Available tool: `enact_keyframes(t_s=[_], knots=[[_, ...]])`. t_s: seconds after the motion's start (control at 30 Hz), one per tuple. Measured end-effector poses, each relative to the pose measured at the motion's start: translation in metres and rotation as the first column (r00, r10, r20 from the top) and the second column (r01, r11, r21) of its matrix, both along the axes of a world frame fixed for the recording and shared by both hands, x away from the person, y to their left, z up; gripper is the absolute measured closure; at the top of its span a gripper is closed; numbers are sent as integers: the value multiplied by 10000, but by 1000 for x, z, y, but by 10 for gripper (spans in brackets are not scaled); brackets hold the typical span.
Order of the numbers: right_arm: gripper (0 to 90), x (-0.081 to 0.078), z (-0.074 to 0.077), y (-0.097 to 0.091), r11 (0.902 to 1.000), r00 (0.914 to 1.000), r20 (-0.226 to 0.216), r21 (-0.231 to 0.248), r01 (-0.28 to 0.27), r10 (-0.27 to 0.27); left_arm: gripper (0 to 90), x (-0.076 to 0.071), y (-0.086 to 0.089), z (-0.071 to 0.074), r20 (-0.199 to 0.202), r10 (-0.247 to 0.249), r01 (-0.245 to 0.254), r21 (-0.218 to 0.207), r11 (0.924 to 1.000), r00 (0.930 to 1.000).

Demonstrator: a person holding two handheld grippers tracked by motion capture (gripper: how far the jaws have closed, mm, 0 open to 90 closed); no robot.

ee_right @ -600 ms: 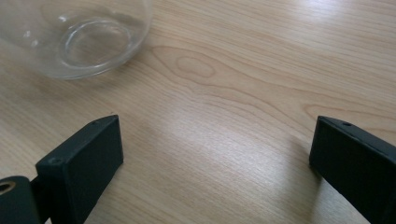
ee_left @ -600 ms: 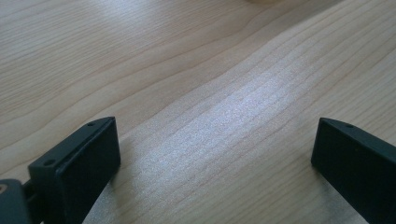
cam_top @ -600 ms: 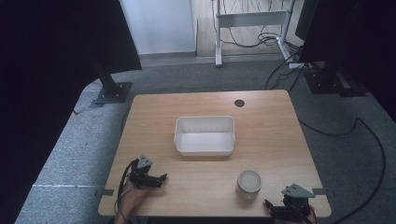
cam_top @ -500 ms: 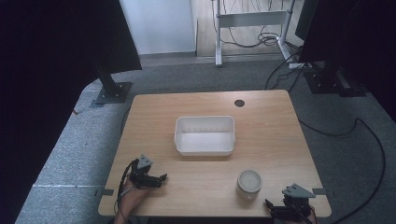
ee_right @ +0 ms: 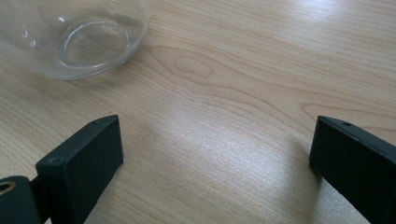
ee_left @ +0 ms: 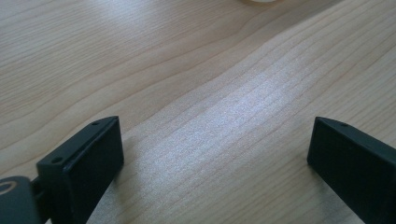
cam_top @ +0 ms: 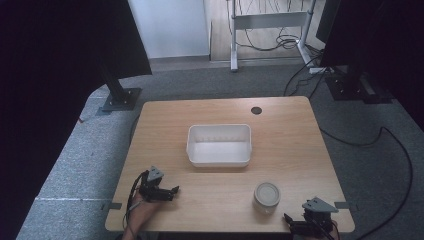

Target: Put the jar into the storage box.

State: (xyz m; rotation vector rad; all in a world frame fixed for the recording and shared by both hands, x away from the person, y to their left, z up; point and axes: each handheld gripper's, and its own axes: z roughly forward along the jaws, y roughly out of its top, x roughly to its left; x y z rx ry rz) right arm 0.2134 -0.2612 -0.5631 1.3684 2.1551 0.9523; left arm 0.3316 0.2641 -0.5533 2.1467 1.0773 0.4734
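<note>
A wooden table (cam_top: 290,145) on grey carpet (cam_top: 80,160) bears both tools, left (cam_top: 172,190) and right (cam_top: 287,220), jaws apart.

Jar (cam_top: 267,197) on table (cam_top: 300,145), in front of tub (cam_top: 219,145).

A white tub (cam_top: 219,145) and clear glass jar (cam_top: 266,197) sit on a pale wood-grain table (cam_top: 290,135); black tongs (cam_top: 174,190).

A: Count on the table (cam_top: 300,150)?
B: One white bin (cam_top: 219,145); one glass jar (cam_top: 266,197).
A: Grippers?
B: Two: the left gripper (cam_top: 172,192) and the right gripper (cam_top: 289,221), each with two black jaws spread wide.
</note>
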Motion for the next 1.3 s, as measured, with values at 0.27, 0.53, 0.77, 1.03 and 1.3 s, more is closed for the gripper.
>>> enact_keyframes(t_s=[0.27, 0.53, 0.77, 1.03, 1.3], knots=[[23, 0, 0, 0, 10000, 10000, 6, 5, 0, 0, 61, -4, -2, 1, 69, -121, 120, 17, 9999, 9999], [23, 0, 0, 0, 10000, 10000, 9, 12, -3, 3, 60, -10, -7, 3, 84, -457, 457, -5, 9990, 9989], [23, 0, 0, 0, 10000, 10000, 14, 12, -2, 2, 60, -14, -14, 7, 135, -778, 781, -232, 9967, 9969], [23, 0, 0, 0, 10000, 10000, 18, 18, 1, -1, 59, -17, -28, 12, 177, -1310, 1316, -387, 9905, 9912], [23, -1, 0, 0, 10000, 10000, 24, 24, -6, 6, 56, -21, -42, 17, 292, -1763, 1778, -649, 9819, 9839]])
